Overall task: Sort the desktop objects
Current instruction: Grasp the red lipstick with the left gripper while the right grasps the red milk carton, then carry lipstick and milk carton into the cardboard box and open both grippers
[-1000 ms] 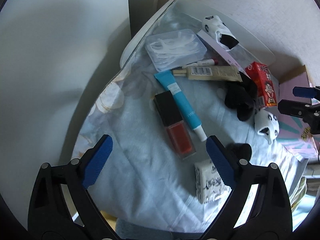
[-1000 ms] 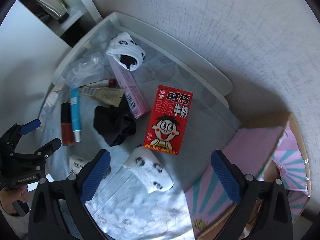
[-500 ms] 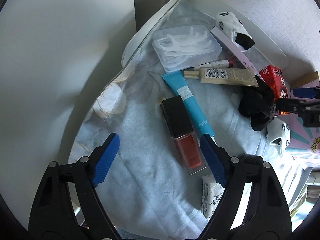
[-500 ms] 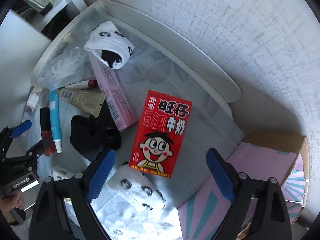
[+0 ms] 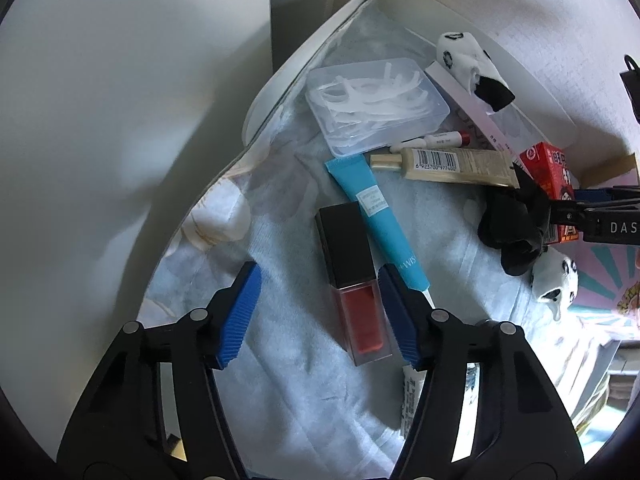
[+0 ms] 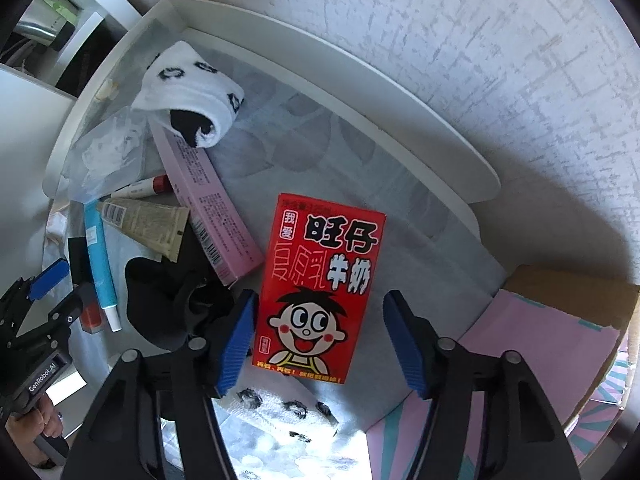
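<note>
Blue cloth (image 5: 280, 380): left tool (image 5: 320, 316) agape astride lip tint (image 5: 354, 284); milk carton (image 6: 320, 288) between parted right tool (image 6: 318, 338) fingers

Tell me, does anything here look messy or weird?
Yes: the white sock with black panda spots lies draped over the long pink cardboard box, while its matching sock sits far apart beside the red milk carton.

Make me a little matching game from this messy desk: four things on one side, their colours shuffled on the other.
Things:
1. milk carton
2. long thin tube
3. flat box beside the carton
4. crumpled sock

Colours:
A. black
B. pink
C. red
D. light blue

Pairs: 1-C, 2-D, 3-B, 4-A
</note>
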Available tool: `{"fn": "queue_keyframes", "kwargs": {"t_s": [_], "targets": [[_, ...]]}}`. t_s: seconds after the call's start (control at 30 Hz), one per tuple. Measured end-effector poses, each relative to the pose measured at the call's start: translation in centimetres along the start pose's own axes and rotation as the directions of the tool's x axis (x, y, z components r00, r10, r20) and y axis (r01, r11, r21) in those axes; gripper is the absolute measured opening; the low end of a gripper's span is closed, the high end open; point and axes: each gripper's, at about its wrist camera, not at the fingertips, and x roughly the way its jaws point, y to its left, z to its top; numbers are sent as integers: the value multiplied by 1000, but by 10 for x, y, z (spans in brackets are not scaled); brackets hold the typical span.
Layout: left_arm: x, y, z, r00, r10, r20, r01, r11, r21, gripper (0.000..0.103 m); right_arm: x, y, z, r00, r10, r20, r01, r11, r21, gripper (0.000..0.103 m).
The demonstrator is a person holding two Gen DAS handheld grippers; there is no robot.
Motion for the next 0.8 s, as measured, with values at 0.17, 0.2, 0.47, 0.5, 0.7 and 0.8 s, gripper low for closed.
{"fn": "queue_keyframes", "kwargs": {"t_s": [0.17, 0.2, 0.47, 0.5, 0.7, 0.8], "targets": [[-2, -1, -1, 999, 41, 4, -41, 999, 18, 19, 3, 0, -3, 1000, 5, 3, -5, 1000, 29, 47], [-2, -1, -1, 999, 43, 4, -44, 999, 23, 19, 2, 0, -3, 1000, 1, 9, -1, 999, 36, 46], [-19, 2, -7, 1000, 26, 6, -27, 999, 43, 18, -18, 0, -11, 998, -9, 59, 7, 999, 44, 46], [-24, 1, -8, 1000, 26, 10, -26, 998, 53, 18, -23, -1, -12, 998, -5, 69, 2, 999, 49, 46], [-50, -4, -10, 1000, 14, 17, -15, 995, 98, 18, -58, -3, -21, 991, 32, 128, -42, 997, 70, 46], [-66, -4, -11, 999, 22, 29, -25, 993, 117, 18, -75, -1, -28, 987, 51, 155, -63, 996, 70, 46]]}}
